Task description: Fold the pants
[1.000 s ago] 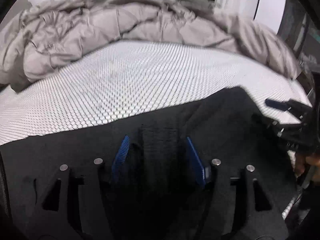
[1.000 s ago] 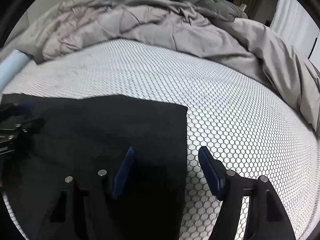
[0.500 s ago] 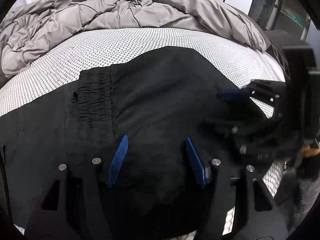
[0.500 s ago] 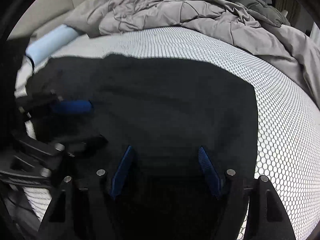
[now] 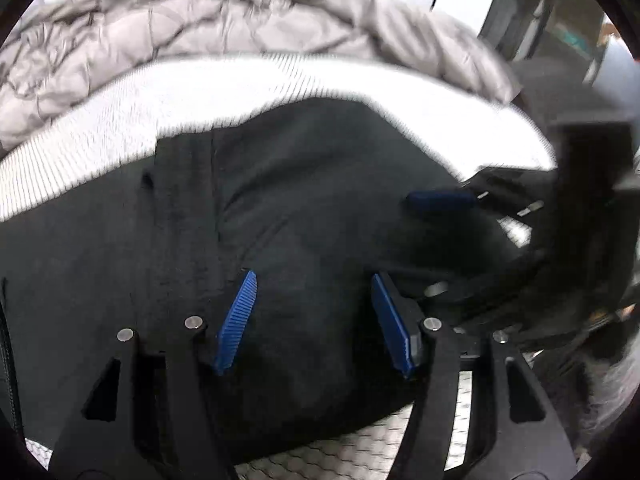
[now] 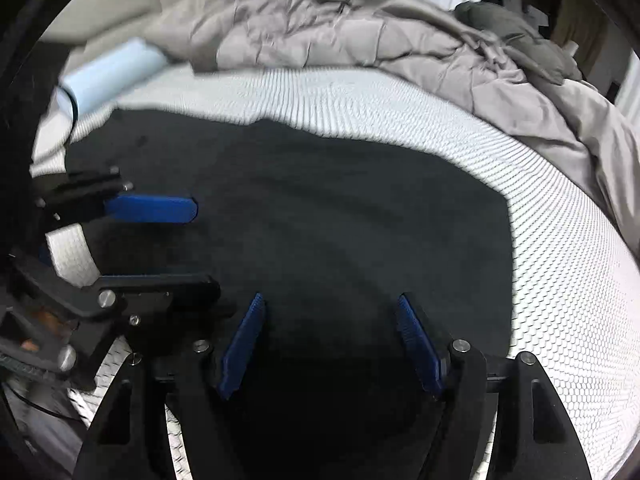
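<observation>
Two tongs (image 5: 314,320) (image 6: 332,344) spread above one black pants (image 6: 320,220), one grey duvet (image 6: 360,40), one mattress (image 6: 560,280)

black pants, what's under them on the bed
The pants lie on a white honeycomb-patterned sheet, which shows around their edges. Whatever lies directly beneath the dark cloth is covered and cannot be seen.

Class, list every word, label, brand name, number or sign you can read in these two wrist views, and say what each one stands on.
None: no readable text in either view.
The black pants show no label or print.
The white honeycomb-patterned mattress cover, grey comforter and light blue roll are plain.
Background items beyond the bed are too blurred to read.
</observation>
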{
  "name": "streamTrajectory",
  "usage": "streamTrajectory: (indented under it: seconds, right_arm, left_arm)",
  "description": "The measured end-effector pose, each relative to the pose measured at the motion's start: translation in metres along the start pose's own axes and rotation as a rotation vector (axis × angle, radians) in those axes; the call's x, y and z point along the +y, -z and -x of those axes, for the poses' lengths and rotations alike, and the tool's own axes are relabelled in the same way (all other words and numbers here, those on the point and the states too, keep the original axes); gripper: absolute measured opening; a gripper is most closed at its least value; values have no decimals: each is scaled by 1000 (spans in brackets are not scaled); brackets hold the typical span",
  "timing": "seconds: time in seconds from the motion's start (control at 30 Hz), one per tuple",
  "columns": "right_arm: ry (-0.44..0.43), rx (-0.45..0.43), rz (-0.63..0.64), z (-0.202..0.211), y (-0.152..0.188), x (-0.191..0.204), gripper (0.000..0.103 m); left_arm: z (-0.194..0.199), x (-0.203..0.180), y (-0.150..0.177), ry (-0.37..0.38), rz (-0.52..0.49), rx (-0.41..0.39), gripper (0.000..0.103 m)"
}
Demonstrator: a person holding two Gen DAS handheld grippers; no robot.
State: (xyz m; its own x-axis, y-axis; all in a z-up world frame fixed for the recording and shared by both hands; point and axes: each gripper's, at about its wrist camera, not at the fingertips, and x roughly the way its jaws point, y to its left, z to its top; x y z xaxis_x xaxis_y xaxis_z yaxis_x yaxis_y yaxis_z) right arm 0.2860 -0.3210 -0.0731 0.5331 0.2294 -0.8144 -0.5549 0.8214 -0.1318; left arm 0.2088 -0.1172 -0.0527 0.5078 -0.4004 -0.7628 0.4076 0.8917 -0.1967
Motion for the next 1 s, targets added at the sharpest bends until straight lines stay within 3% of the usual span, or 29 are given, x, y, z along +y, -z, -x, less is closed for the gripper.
streamTrajectory:
  seconds: [0.1,0.23,0.33,0.47,0.63,0.8,1.0]
  right_arm:
    - [-14,11,-24,0,9,-12,70]
    - [154,15,-51,12,28,-41,70]
    - [144,-3,-138,26,39,-63,70]
    - [57,-82,-94,49,36,-46,70]
    - [-39,-56,-83,38,30,-33,71]
    - [46,10,-7,24,39,-24,71]
    - [119,12,-139,42,54,-61,75]
  left_arm:
    - [4,-3,7,-6,-43,-4,57]
    - [8,0,15,0,-46,-12,57]
    - [12,-3,16,-25,-32,-27,57]
    - [30,-14,6,-13,-6,-109,57]
    - [11,-25,6,10,-59,-43,58]
    - [3,-20,13,-47,-93,-5,59]
    - [16,-10,16,-33,-61,-36,59]
